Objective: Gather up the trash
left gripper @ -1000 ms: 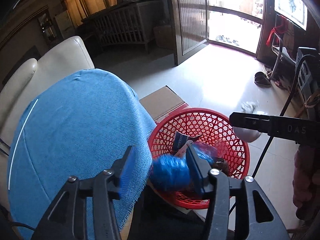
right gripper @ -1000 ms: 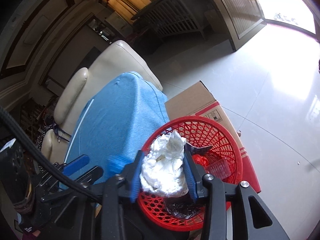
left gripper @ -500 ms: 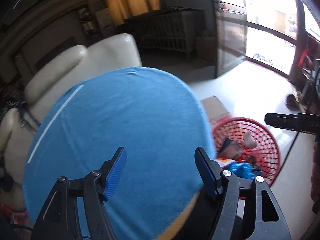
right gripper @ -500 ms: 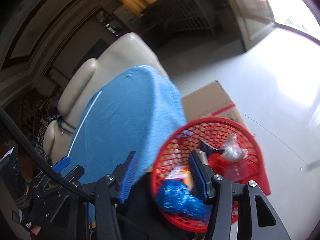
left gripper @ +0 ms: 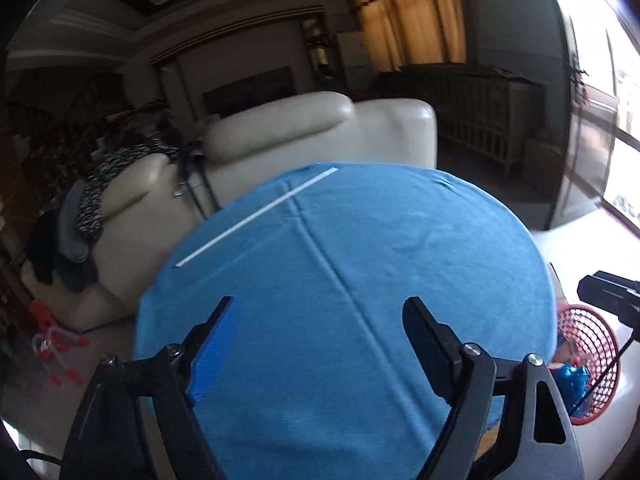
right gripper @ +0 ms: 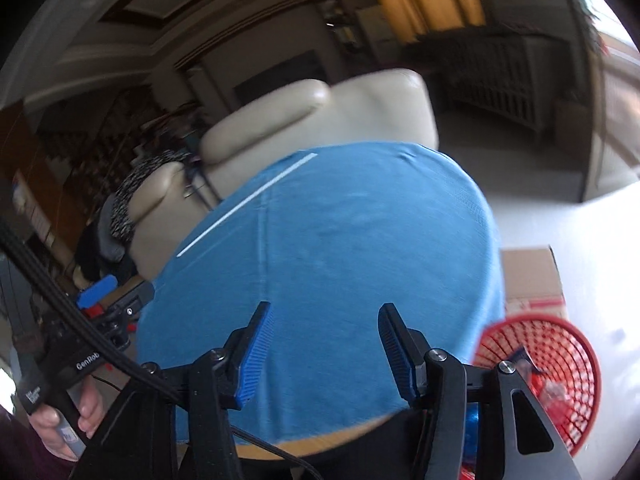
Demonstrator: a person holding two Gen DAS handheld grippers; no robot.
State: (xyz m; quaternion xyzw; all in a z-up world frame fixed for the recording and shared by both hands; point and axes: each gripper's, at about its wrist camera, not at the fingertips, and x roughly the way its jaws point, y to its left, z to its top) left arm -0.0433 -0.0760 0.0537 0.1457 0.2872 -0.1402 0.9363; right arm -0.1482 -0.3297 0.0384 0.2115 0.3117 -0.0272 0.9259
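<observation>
Left wrist view: we see our left tool (left gripper: 318, 344) over the round tabletop (left gripper: 360, 248), which a blue cloth covers; its jaws have just been opening and stand wide apart with nothing between them. A thin white stripe (left gripper: 256, 218) runs across the far left part of the cloth. The red mesh basket (left gripper: 592, 356) sits low at the right edge, beyond the tabletop's rim, and blue crumpled trash (left gripper: 570, 376) lies inside it. A cream leather sofa (left gripper: 320, 128) stands behind the tabletop.

In the right wrist view our right tool (right gripper: 324, 346) also hangs over the cloth, jaws released and empty, having just been opening a little. The basket (right gripper: 560, 344) is at the lower right, on the floor beside a cardboard box (right gripper: 528, 276). At the lower left, our left hand (right gripper: 60, 420) grips the other tool's handle.
</observation>
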